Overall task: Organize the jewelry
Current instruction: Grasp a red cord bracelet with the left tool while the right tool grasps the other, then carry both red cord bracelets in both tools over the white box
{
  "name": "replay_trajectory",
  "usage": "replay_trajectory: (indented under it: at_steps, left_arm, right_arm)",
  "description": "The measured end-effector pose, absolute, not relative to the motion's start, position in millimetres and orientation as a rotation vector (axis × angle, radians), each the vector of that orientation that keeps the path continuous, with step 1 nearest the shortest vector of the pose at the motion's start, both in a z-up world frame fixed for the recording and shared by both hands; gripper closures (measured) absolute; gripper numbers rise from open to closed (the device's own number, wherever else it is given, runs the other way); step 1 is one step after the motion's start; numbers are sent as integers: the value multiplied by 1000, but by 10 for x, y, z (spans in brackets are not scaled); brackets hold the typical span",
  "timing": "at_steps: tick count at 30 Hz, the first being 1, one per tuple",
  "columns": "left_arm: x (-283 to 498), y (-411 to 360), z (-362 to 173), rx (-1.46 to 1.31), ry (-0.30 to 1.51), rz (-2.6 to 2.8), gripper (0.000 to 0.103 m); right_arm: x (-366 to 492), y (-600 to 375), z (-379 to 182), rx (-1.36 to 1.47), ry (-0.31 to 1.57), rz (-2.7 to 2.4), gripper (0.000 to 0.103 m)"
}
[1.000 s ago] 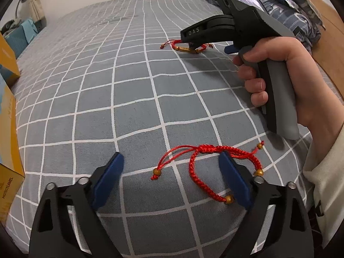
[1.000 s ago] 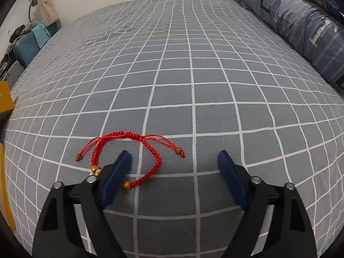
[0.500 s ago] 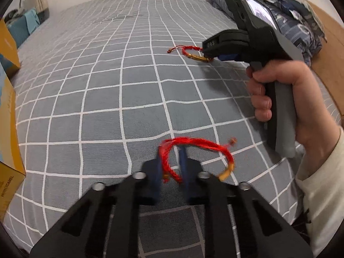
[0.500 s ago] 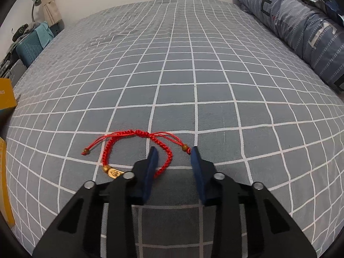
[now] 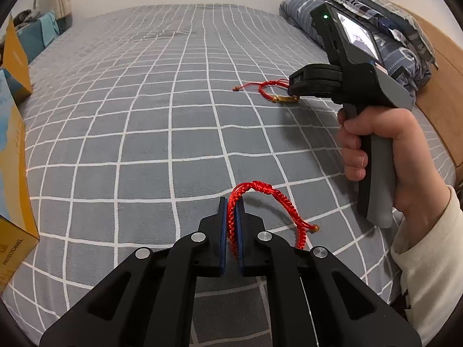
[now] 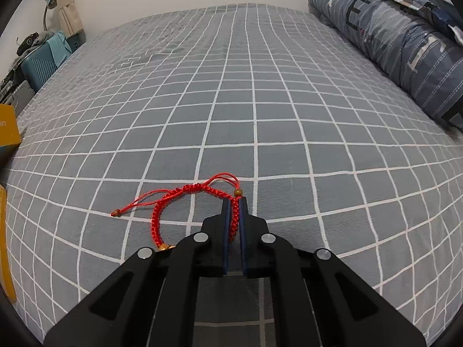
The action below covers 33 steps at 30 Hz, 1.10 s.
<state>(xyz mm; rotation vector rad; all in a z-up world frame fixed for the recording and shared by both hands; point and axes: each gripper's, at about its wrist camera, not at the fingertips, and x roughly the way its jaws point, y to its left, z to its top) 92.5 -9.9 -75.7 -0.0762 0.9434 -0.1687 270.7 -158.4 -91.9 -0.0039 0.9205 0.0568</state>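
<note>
Two red braided bracelets with gold beads lie on a grey checked bedspread point(image 5: 144, 150). In the left wrist view my left gripper point(image 5: 231, 205) is shut on the near red bracelet point(image 5: 260, 188), whose cord arches up from between the blue pads. Farther off, the second red bracelet point(image 5: 272, 91) with a gold charm lies under the tip of my right gripper point(image 5: 292, 89), held by a person's hand point(image 5: 373, 150). In the right wrist view my right gripper point(image 6: 235, 202) is shut on that second bracelet point(image 6: 179, 193), its braid pinched between the pads.
Yellow cardboard boxes point(image 5: 14, 173) stand at the left edge of the bed. A folded blue patterned quilt point(image 6: 405, 43) lies along the right side, and a wooden headboard point(image 5: 439, 86) runs behind it. A teal case point(image 6: 40, 63) sits off the far left corner.
Both grippers went from wide open to shut, each closing on the braid of its red bracelet. The near bracelet's cord now arches up from the bedspread.
</note>
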Motion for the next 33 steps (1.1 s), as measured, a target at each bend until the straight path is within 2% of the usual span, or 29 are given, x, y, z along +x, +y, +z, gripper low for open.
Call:
replay_trajectory:
  at_steps: [21,33]
  left_arm:
    - [1087,140,-677,-100,871,-68,98]
    - [1124,299,-446,-119,757,-10,98]
  right_arm:
    - [2308,-1556,-528,-30,772,75,98]
    - [1845,-1526,-404,-84,678,30,98]
